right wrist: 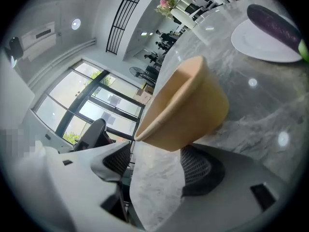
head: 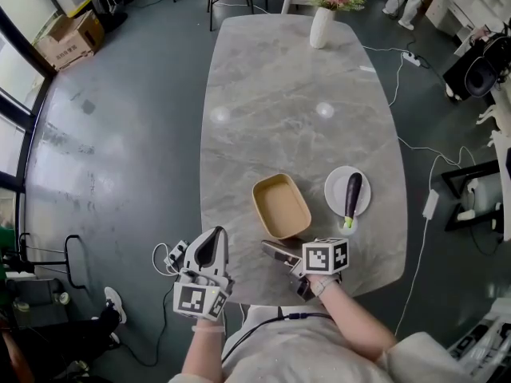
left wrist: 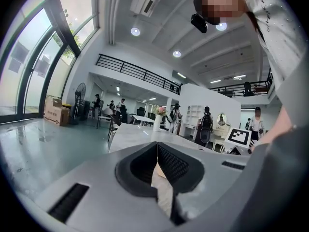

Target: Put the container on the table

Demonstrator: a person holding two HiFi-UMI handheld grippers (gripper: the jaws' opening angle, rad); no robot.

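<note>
Near the front edge of the bench, looking at a tan container sat flat, probably light, stiff, thin-walled, so best pinched by the rim, right gripper jaws spread wide just short of it, left gripper jaws closed on nothing.

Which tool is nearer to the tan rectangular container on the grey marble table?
Right. The open right tool sits just short of the container; the shut left tool is farther off, at the left edge of the table.
</note>
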